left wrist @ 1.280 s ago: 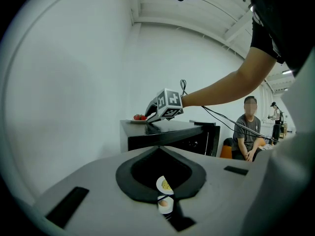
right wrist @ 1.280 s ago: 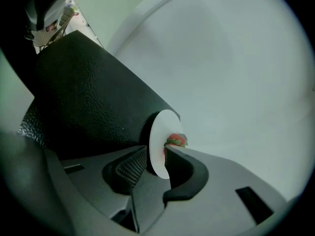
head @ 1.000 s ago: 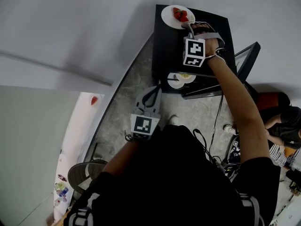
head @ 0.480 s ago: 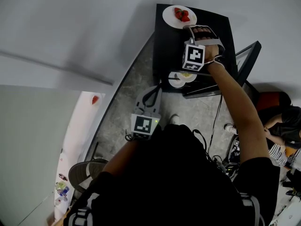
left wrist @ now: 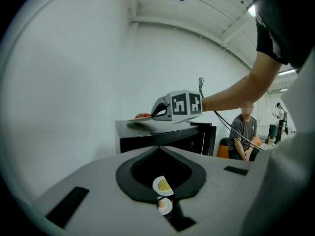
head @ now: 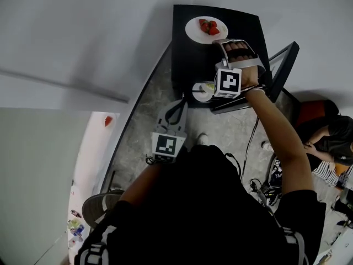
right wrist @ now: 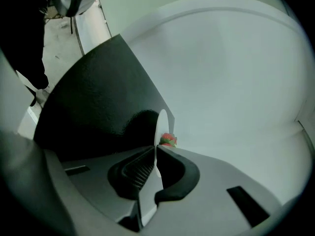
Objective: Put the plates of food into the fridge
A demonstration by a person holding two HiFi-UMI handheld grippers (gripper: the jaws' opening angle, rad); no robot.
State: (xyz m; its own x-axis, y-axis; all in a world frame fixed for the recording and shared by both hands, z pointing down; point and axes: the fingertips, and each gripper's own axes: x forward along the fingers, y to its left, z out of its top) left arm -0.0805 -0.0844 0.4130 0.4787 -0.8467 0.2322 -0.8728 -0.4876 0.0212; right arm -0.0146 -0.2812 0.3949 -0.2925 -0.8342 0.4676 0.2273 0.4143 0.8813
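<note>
The right arm is reaching straight out toward the upper middle of the head view, forearm bare. The right gripper point(head: 218, 41) is pointing slightly down at a white plate point(head: 196, 33) on top of the black fridge point(head: 185, 59). Its jaws have just been closing and are now clenching the near rim of that plate. In the right gripper view the rim is running edge-on between the pads, with the strawberries point(right wrist: 168, 140) showing just past it. I cannot tell whether the plate is resting on the fridge top or sitting just clear of it.

The left arm is staying bent and close to the body at the lower middle of the head view. The left gripper point(head: 180, 104) is aiming at the fridge's open front with its jaw tips together, grasping nothing.

There are three plates. One is carrying the strawberries on top, and two are sitting inside the fridge: a plate with yellow food point(left wrist: 158, 183) and, just below it in the left gripper view, a second plate point(left wrist: 168, 212).

The fridge door point(head: 282, 65) is hanging open at the right of the right arm. The right gripper's marker cube point(head: 228, 81) is covering part of the inner plates in the head view. A cable point(head: 252, 142) is trailing over the floor point(head: 149, 120), and a seated person point(head: 325, 139) is waiting at the right edge.
</note>
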